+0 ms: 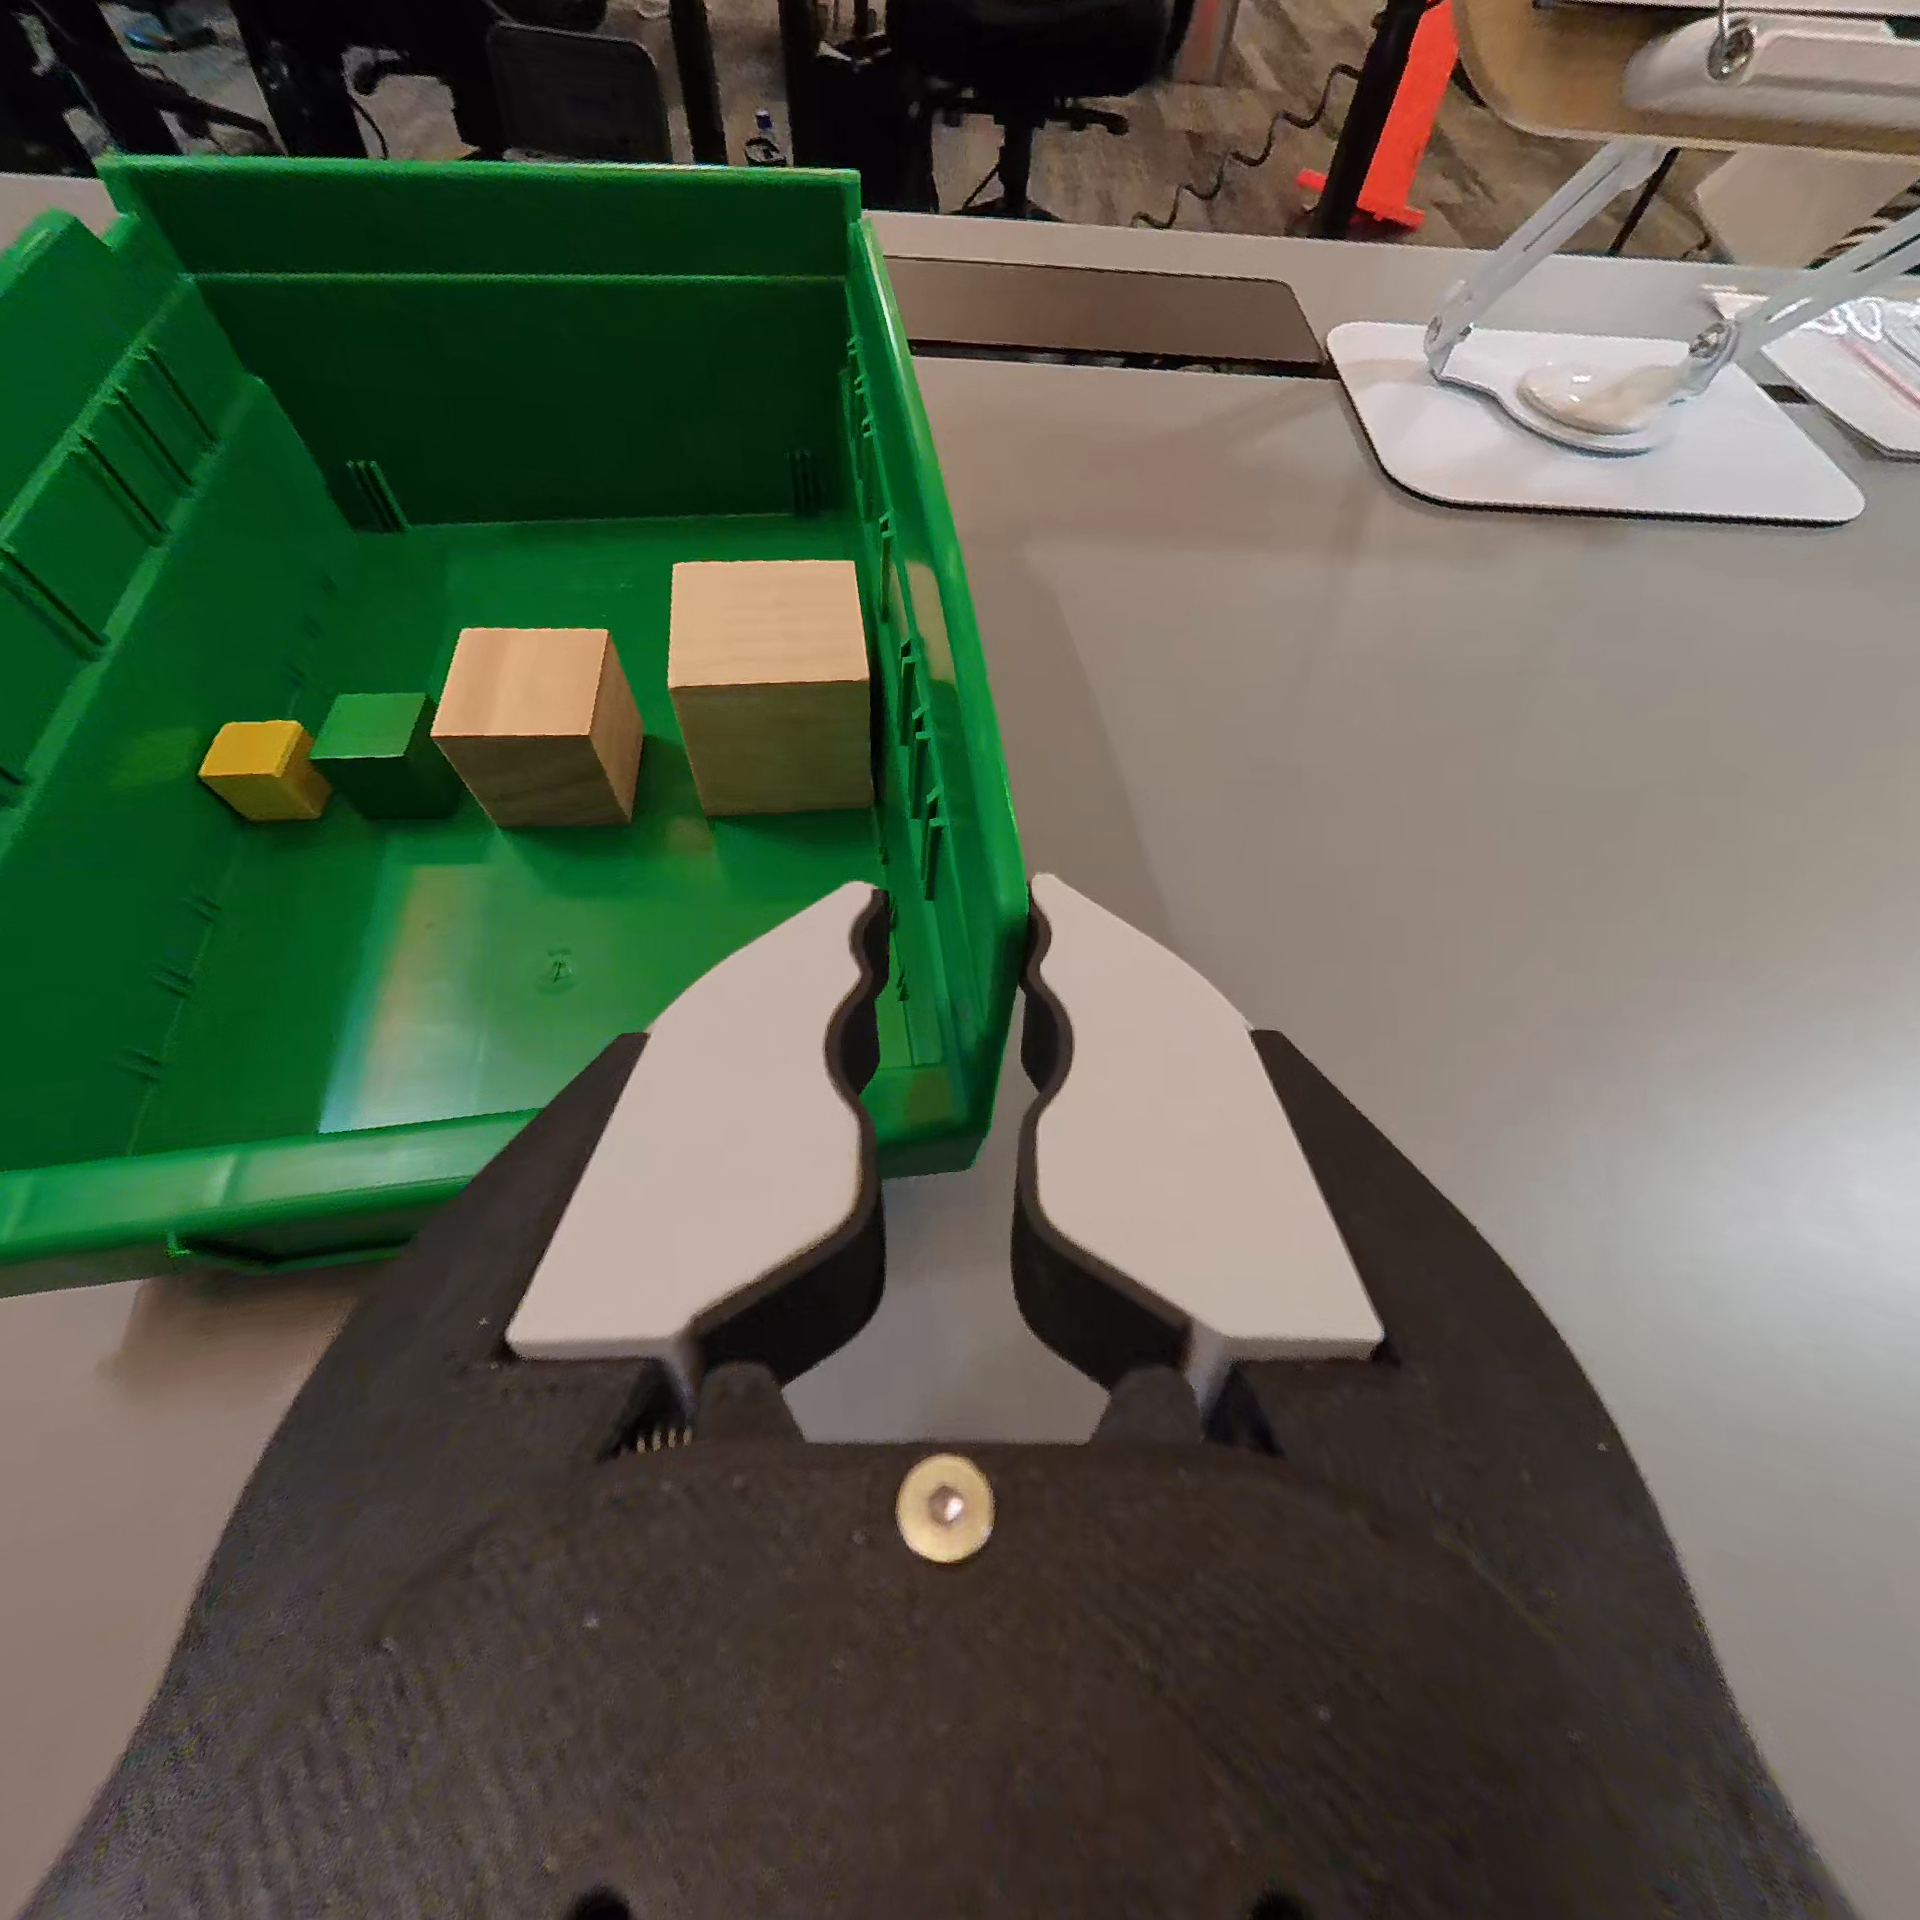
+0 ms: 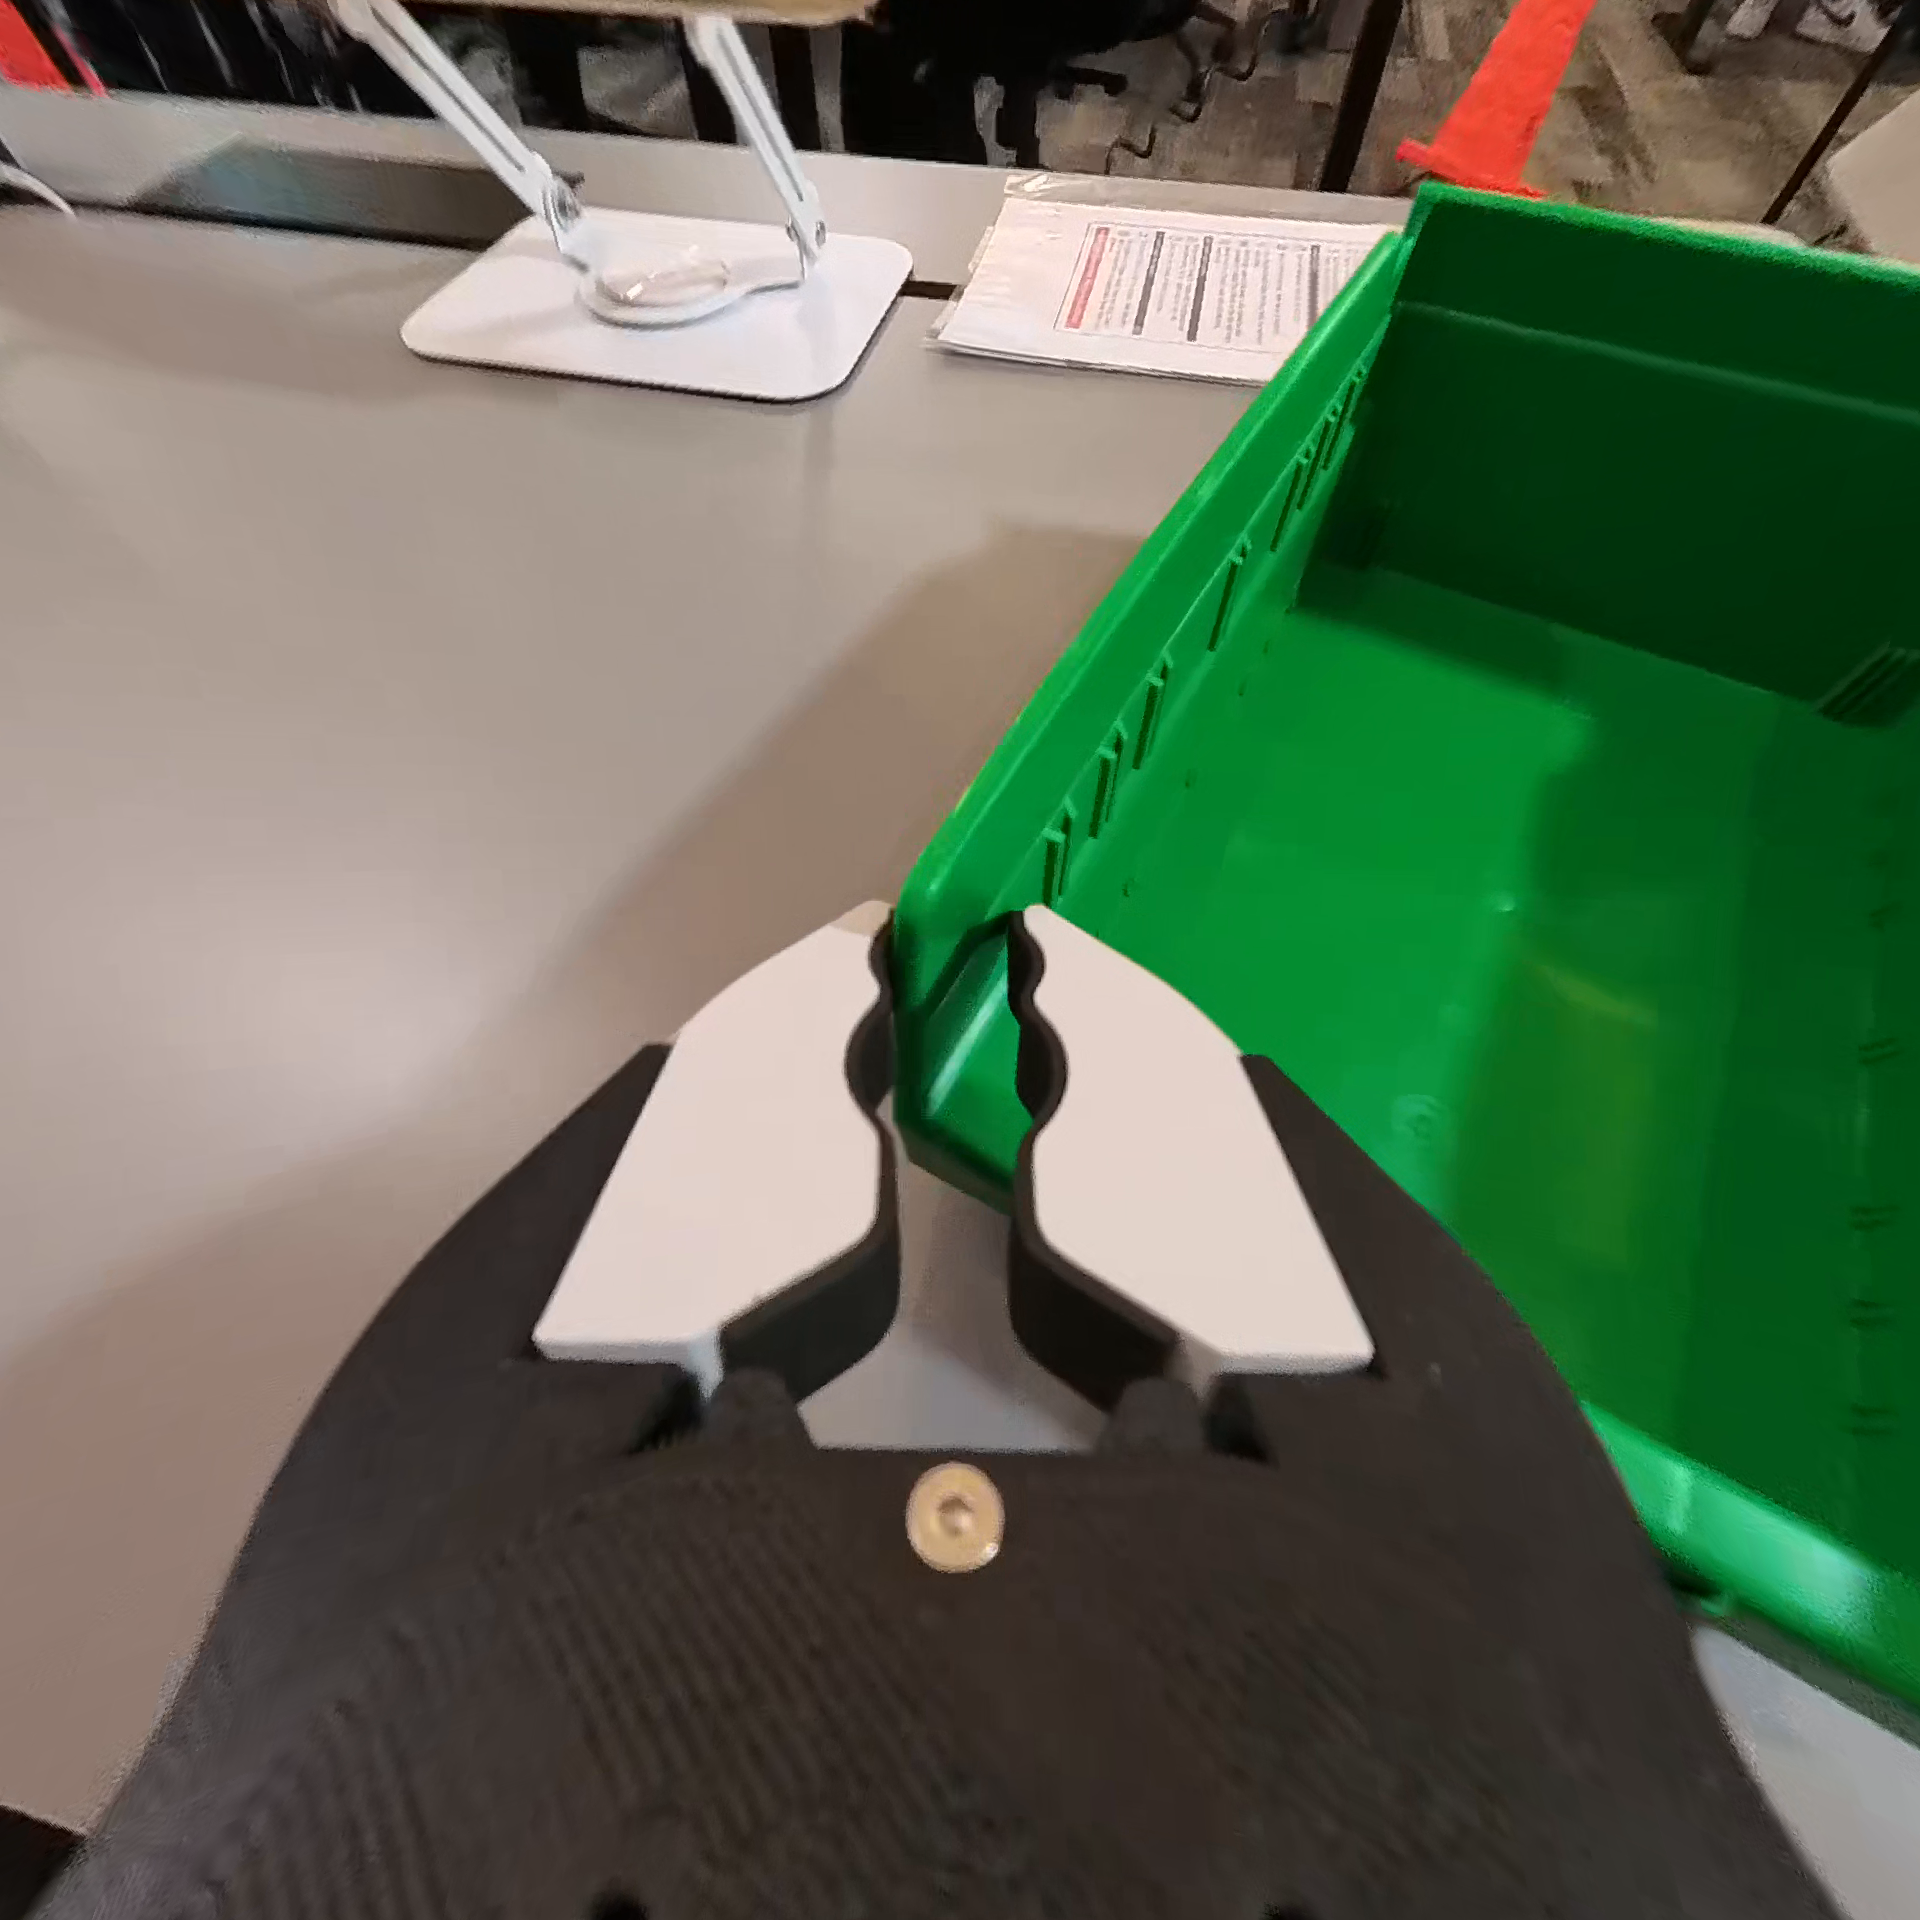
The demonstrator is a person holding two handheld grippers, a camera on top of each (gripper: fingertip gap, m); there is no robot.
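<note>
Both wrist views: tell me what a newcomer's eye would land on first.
The bright green plastic bin on the grey table dominates both views. Each gripper straddles a bin wall near a corner: the left gripper on one side wall, the right gripper on another. Inside, a row steps up in size: small yellow block, green block, two pale wooden blocks.

Place: office or lab workspace
Evidence: grey desk [image 1: 1351, 831], white monitor-arm base [image 1: 1600, 436] sitting at 1 o'clock, office chairs [image 1: 1029, 73] standing at 12 o'clock
</note>
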